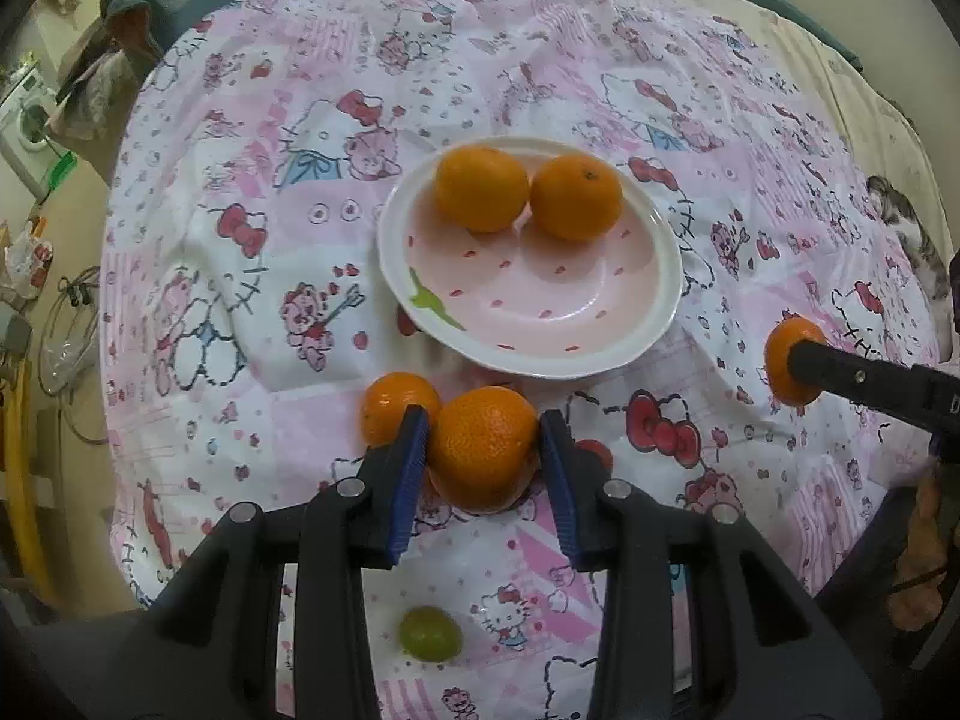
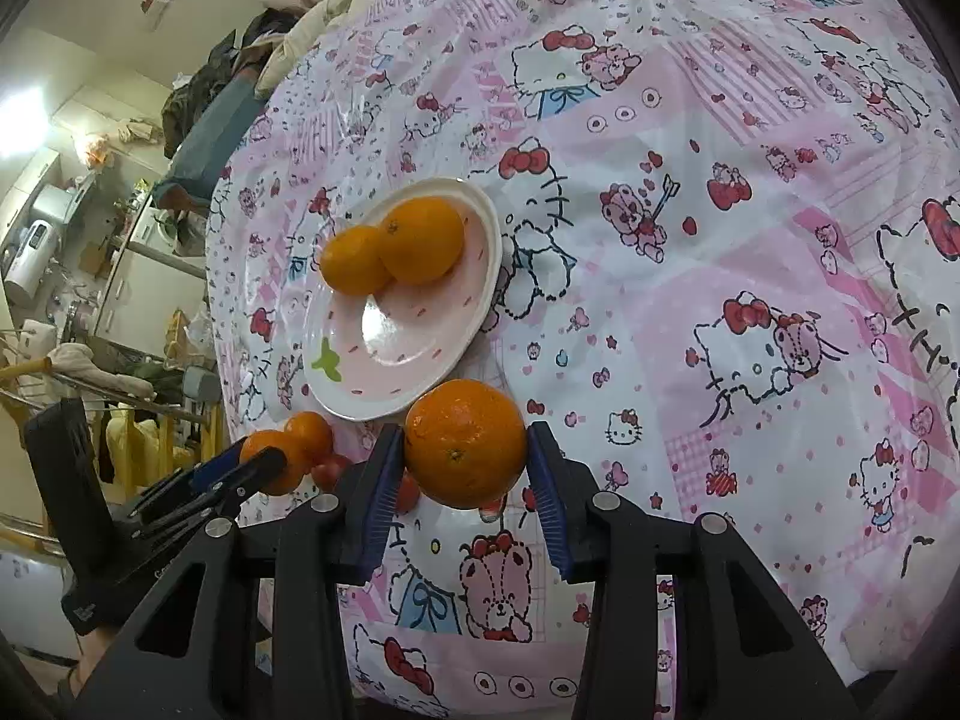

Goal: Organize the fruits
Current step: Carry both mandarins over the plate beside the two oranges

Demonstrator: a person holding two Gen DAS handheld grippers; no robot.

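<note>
Orange fruit sits between both grippers' blue pads: left gripper (image 1: 483,441) and right gripper (image 2: 462,462) each clasp an orange. Firm, round, likely to roll; grip across the middle.

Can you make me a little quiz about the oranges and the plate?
1. How many oranges lie on the pink plate?
2. True or false: the green fruit sits on the plate.
3. What is between the left gripper fingers: A) an orange, B) a spoon, C) nothing?

Key: 1. Two, touching side by side. 2. False, it lies on the tablecloth near the camera. 3. A, an orange; the right gripper brackets another orange.
</note>
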